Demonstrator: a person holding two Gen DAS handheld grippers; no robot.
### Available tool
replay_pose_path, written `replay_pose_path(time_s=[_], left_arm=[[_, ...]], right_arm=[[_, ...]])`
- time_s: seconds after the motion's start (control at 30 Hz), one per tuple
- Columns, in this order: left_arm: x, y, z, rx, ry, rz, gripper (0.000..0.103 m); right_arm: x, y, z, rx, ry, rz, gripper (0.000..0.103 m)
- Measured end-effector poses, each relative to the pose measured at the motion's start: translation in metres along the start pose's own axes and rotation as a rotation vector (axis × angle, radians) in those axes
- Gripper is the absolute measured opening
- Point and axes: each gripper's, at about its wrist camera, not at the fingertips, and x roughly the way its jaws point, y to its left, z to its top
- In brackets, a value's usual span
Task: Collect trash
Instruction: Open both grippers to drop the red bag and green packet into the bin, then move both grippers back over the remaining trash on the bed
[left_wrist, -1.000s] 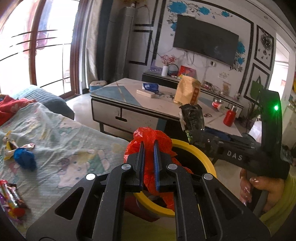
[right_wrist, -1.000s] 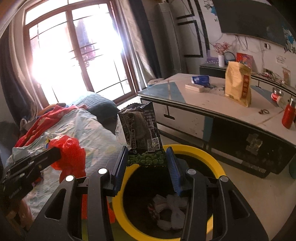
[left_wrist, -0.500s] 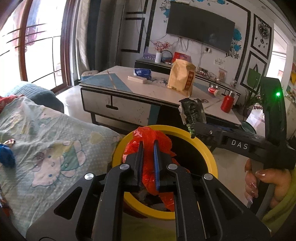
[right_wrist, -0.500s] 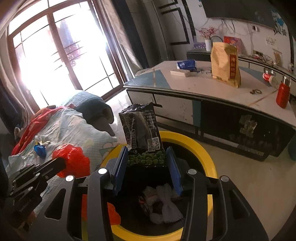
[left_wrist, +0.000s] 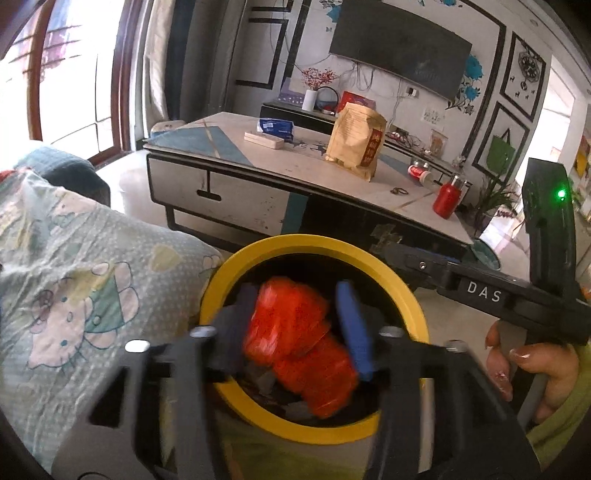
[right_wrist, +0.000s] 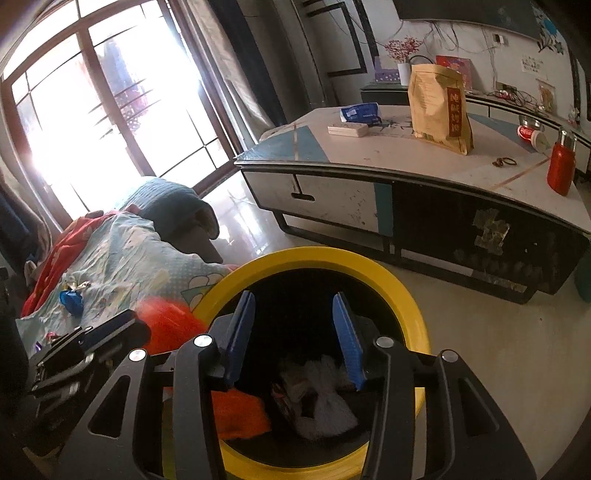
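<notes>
Beside the blanket-covered sofa (left_wrist: 85, 280), both claws hang spread over the yellow bin (right_wrist: 413, 306): left claw (left_wrist: 295, 325) around a loose red bag (left_wrist: 295, 339), right claw (right_wrist: 293, 338) empty

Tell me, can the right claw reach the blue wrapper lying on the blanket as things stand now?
Probably yes. The right claw is open and holds nothing, above the yellow bin. The blue wrapper lies uncovered on the blanket, though the left claw is partly in between.
</notes>
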Motion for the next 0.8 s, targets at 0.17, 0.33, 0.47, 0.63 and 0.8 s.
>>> replay_pose_path(time_s=[0.17,0.33,0.47,0.63,0.8], left_arm=[[-0.006,0.002,-0.001,-0.029,-0.012,-0.031,0.083],[-0.016,0.005,-0.001,-0.047,-0.028,-0.037,0.092],[-0.025,0.009,-0.002,-0.065,-0.043,-0.024,0.092],[-0.04,0.015,-0.002,-0.07,-0.063,0.001,0.092],[-0.057,0.018,-0.003,-0.069,-0.093,0.025,0.092]], right_arm=[[-0.007,-0.002,0.002,0.005,-0.04,-0.035,0.063],[-0.012,0.0,0.003,0.003,-0.063,-0.051,0.071],[-0.017,0.004,0.004,-0.007,-0.083,-0.055,0.074],[-0.025,0.01,0.006,-0.019,-0.112,-0.053,0.078],[-0.033,0.02,0.007,-0.037,-0.14,-0.049,0.081]])
